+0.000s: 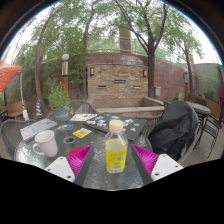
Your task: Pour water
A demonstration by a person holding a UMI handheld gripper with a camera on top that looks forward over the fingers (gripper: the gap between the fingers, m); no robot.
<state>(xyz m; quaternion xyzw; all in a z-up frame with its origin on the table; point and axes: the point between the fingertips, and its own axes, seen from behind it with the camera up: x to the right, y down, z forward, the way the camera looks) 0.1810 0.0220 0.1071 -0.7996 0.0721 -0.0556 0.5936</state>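
Tongs (111,160) with magenta pads stand spread wide above a round glass-topped patio table (60,160), one pad (79,157) on each side of a small clear plastic bottle with a yellow label (116,150). The bottle stands upright on the table between the fingers, with a clear gap at either side; neither pad touches it. Its pale cap sits at the top, and the liquid inside looks yellowish behind the label.

To the left of the bottle, beyond the left finger, a white ceramic mug (46,144) stands on the table with its handle turned outward. Behind the mug lie a flat pale box (38,128) and a small yellow card (82,132), with a few more flat printed items farther back that are too small to tell apart.

A dark jacket draped over a metal chair (176,128) sits at the right side of the table. Beyond the table rises a stone outdoor fireplace (118,80), with trees (140,20) overhead.
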